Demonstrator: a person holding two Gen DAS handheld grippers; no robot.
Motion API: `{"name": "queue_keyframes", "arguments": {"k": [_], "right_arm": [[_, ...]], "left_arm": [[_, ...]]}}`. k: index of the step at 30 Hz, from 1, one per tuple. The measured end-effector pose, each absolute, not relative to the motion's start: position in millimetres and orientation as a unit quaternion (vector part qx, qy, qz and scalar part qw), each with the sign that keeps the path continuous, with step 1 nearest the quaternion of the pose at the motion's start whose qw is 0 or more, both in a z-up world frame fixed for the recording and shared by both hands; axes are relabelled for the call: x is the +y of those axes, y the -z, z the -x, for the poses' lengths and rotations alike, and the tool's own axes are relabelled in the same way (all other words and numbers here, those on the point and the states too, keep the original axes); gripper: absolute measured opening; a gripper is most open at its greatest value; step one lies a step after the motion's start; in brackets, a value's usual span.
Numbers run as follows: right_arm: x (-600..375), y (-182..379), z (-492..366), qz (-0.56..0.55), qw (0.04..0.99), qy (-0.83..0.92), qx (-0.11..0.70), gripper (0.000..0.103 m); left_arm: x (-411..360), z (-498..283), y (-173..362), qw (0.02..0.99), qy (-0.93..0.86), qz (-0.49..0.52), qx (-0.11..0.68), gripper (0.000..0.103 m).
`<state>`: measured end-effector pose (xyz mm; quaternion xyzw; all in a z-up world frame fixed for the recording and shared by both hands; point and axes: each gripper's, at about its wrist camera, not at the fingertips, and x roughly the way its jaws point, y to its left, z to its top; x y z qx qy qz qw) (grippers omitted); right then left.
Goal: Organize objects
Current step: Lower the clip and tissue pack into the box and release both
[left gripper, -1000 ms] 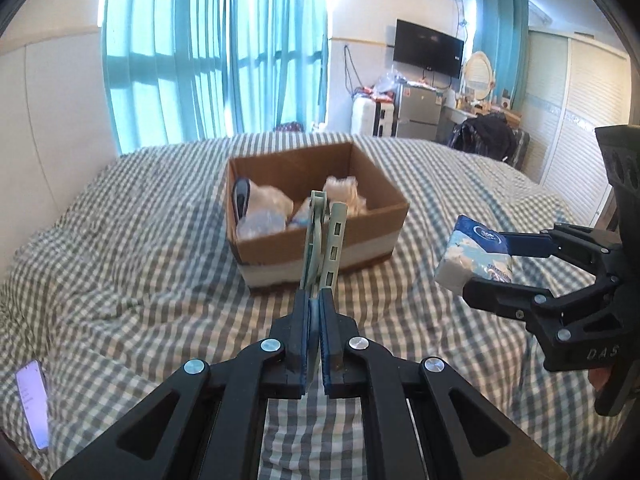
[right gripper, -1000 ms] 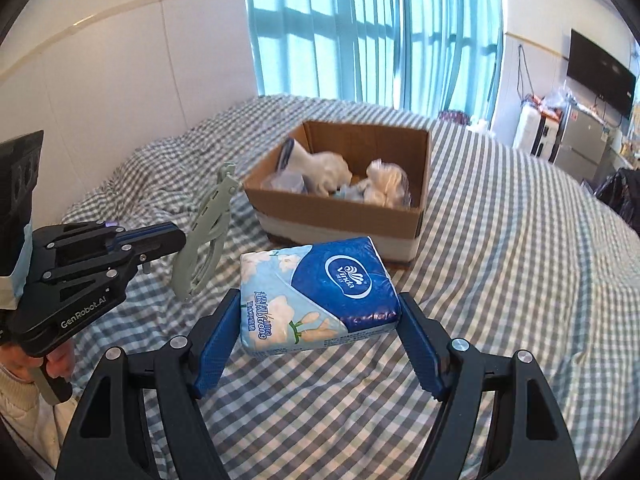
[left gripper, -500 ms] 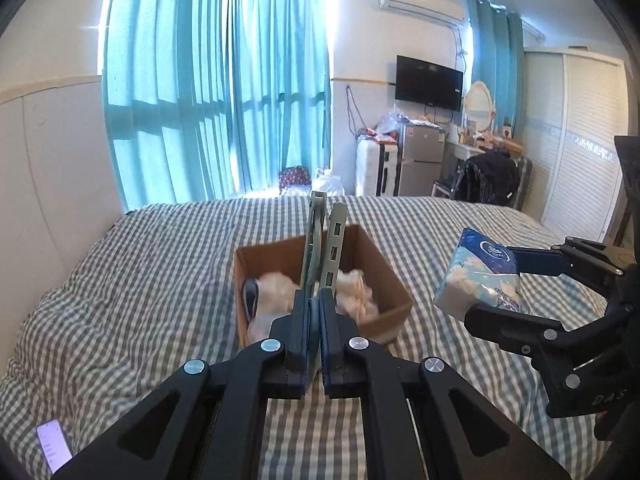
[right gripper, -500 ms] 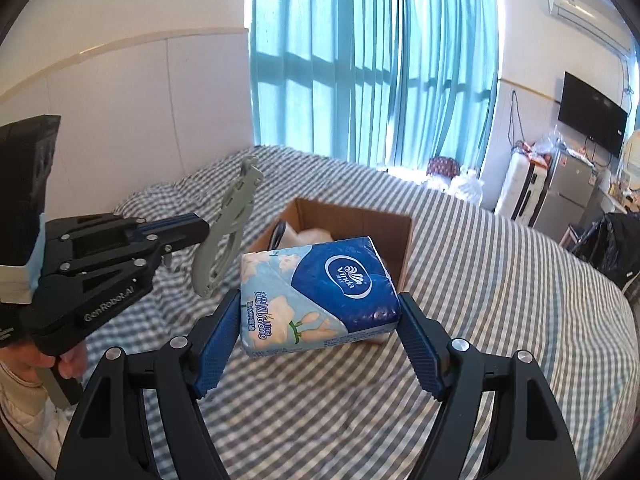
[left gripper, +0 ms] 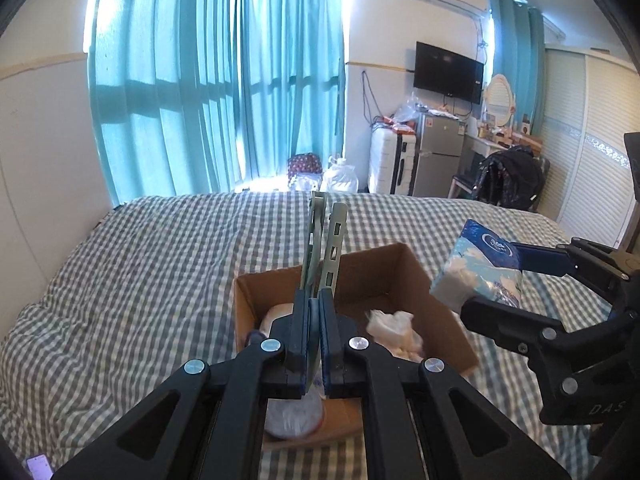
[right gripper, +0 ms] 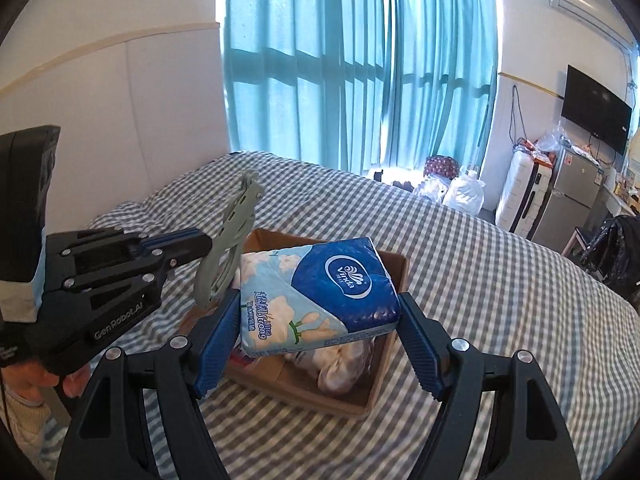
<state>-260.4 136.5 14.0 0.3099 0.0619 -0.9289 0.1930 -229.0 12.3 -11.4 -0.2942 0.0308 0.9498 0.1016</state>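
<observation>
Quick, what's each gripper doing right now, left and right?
Left gripper: shut on the grey-green plastic clip.
Right gripper: shut on the blue tissue pack.

A home bedroom: checked bed (left gripper: 160, 264), teal curtains (left gripper: 216, 80), wall television (left gripper: 449, 72), wardrobe (left gripper: 592, 128).

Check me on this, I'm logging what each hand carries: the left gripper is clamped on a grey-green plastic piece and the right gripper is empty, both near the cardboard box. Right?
Not quite: the right gripper is not empty. Its blue pads press on a blue and white tissue pack, as the right wrist view shows. The left gripper is indeed clamped on the grey-green plastic piece, both near the cardboard box.
</observation>
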Motion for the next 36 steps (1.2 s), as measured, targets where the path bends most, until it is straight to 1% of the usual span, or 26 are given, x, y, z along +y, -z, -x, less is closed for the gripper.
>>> {"name": "queue_keyframes", "arguments": {"k": [11,16,22,24,26,30,32,33,34,35,36], "right_arm": [[134,41,353,-0.340,0.182,0.922,0.041,0.075],[139,59,370,-0.350,0.181,0.919,0.027,0.076],[147,67,370,-0.354,0.181,0.918,0.005,0.077],[149,64,368,-0.351,0.180,0.919,0.000,0.079],[150,59,363,-0.344,0.180,0.922,-0.005,0.086],[154,43,350,-0.327,0.174,0.929,-0.012,0.089],[158,34,344,-0.321,0.169,0.932,-0.013,0.089],[160,28,340,-0.318,0.165,0.933,-0.014,0.089],[162,24,336,-0.316,0.162,0.935,-0.015,0.089],[165,19,331,-0.313,0.159,0.936,-0.016,0.089],[167,12,325,-0.310,0.156,0.938,-0.017,0.089]], "left_arm": [[17,289,68,0.107,-0.936,0.333,0.033,0.004],[21,295,87,0.114,-0.930,0.347,0.037,0.004],[25,297,95,0.118,-0.925,0.360,0.037,0.005],[25,297,95,0.120,-0.922,0.367,0.031,0.005],[24,294,93,0.120,-0.922,0.366,0.027,0.005],[24,287,82,0.114,-0.925,0.361,0.027,0.007],[24,283,73,0.110,-0.926,0.361,0.028,0.010],[25,280,70,0.107,-0.926,0.360,0.029,0.014],[25,277,65,0.105,-0.927,0.358,0.029,0.022],[24,272,60,0.103,-0.929,0.354,0.029,0.027],[24,267,53,0.101,-0.932,0.348,0.028,0.036]]}}
